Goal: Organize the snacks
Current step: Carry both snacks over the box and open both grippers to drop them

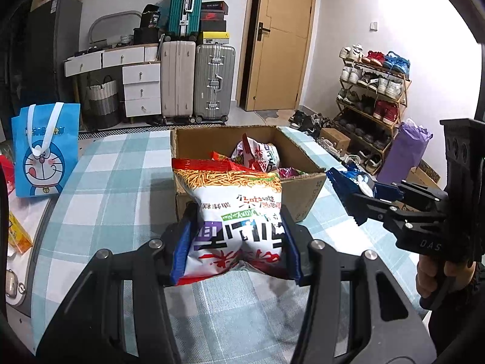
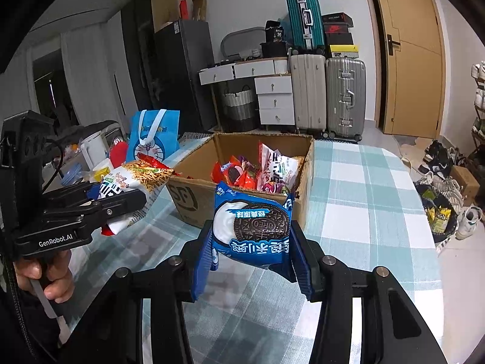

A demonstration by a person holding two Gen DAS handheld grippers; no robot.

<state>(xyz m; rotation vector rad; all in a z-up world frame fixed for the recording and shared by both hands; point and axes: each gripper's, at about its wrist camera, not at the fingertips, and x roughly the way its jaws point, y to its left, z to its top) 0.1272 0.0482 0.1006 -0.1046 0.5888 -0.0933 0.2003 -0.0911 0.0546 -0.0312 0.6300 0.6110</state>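
My left gripper (image 1: pixel 238 230) is shut on a white and red noodle snack bag (image 1: pixel 233 206), held above the table just in front of the open cardboard box (image 1: pixel 306 194). The box holds several snack packets (image 1: pixel 257 154). My right gripper (image 2: pixel 251 242) is shut on a blue Oreo packet (image 2: pixel 253 227), held in front of the box's near corner (image 2: pixel 191 200). The right gripper also shows in the left wrist view (image 1: pixel 354 200) with the Oreo packet (image 1: pixel 348 180), to the right of the box. The left gripper (image 2: pixel 121 203) and its noodle bag (image 2: pixel 136 182) show left of the box in the right wrist view.
The table carries a teal checked cloth (image 1: pixel 115 188). A blue Doraemon bag (image 1: pixel 45 151) stands at the left, with a yellow packet (image 1: pixel 18 233) near it. A kettle and cups (image 2: pixel 94 151) sit beyond. Suitcases (image 1: pixel 197 82), drawers and a shoe rack (image 1: pixel 372 97) line the room.
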